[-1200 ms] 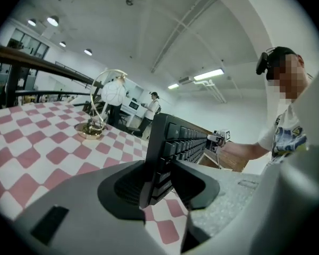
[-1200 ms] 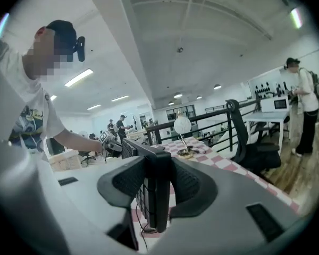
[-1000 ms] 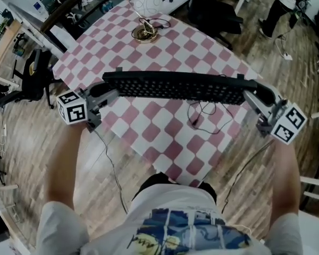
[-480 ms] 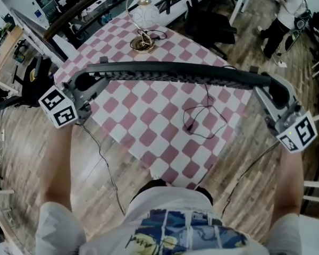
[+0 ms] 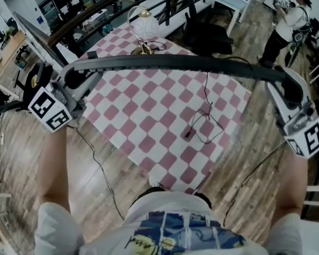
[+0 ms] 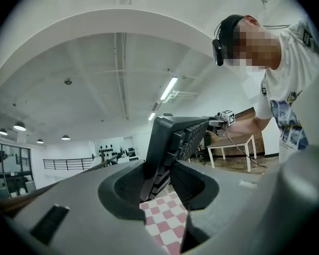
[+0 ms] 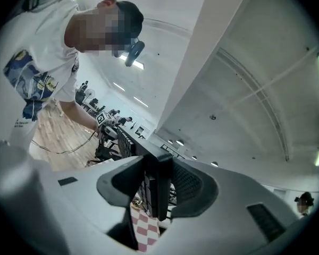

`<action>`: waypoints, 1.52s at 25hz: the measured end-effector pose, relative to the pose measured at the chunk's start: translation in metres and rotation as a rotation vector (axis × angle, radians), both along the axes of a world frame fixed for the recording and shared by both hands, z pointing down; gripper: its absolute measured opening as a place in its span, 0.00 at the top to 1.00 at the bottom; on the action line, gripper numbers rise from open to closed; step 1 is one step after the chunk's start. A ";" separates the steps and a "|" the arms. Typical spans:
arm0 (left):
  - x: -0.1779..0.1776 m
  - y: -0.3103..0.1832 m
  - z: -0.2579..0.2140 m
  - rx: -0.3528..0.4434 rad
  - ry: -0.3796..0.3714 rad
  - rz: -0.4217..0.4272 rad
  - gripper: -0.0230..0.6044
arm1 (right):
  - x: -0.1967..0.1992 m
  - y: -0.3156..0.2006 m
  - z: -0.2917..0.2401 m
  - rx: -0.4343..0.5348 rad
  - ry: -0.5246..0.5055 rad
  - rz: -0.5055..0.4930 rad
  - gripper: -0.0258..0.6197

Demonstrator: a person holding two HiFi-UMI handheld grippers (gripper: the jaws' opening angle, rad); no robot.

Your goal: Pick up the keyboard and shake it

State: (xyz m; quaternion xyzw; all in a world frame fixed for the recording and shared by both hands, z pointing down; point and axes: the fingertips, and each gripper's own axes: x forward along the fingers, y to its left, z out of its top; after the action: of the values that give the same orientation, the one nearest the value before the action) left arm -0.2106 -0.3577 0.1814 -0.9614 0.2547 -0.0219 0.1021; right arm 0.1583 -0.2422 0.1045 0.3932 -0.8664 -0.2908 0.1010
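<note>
Closest to the camera, seen from above, are the person's patterned white shirt (image 5: pixel 175 232) and two bare forearms reaching forward over a wooden floor (image 5: pixel 95 195).

Each hand holds a grey gripper with a black-and-white marker cube. The left gripper (image 5: pixel 74 78) is clamped on the left end of a long black keyboard (image 5: pixel 175 64), and the right gripper (image 5: pixel 292 86) is clamped on the right end. In the left gripper view, the left gripper's (image 6: pixel 159 182) pads press on both faces of the keyboard's (image 6: pixel 170 142) end, with the rows of keys running away from it. In the right gripper view, the right gripper (image 7: pixel 157 195) squeezes the other end of the keyboard (image 7: pixel 154 185) in the same way.

The keyboard is held in the air, level between the two grippers and turned edge-on to the head camera, well above a table (image 5: pixel 159 121) covered in a pink-and-white checked cloth. A thin black cable (image 5: pixel 202 124) lies loosely coiled on the cloth.

At the table's far corner stands a lamp (image 5: pixel 145 28) with a round white shade. Beyond it is a dark office chair (image 5: pixel 207 31), and a person (image 5: pixel 287 20) stands at the far right.
</note>
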 end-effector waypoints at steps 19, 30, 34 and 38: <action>0.008 0.014 -0.031 0.186 -0.077 -0.088 0.74 | 0.011 0.016 0.000 0.134 0.122 0.107 0.72; 0.012 0.010 -0.016 0.109 -0.068 -0.065 0.74 | 0.013 0.012 0.018 0.035 0.073 0.100 0.72; 0.013 0.007 0.000 0.043 -0.063 -0.053 0.74 | 0.015 0.008 0.033 -0.050 0.036 0.093 0.72; 0.012 0.005 0.015 -0.032 -0.067 -0.045 0.74 | 0.017 0.002 0.048 -0.140 0.020 0.104 0.72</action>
State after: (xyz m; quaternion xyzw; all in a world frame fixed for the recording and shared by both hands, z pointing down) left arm -0.1989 -0.3532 0.1962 -0.9556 0.2724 -0.0603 0.0947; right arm 0.1754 -0.2398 0.1525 0.4268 -0.8618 -0.2280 0.1520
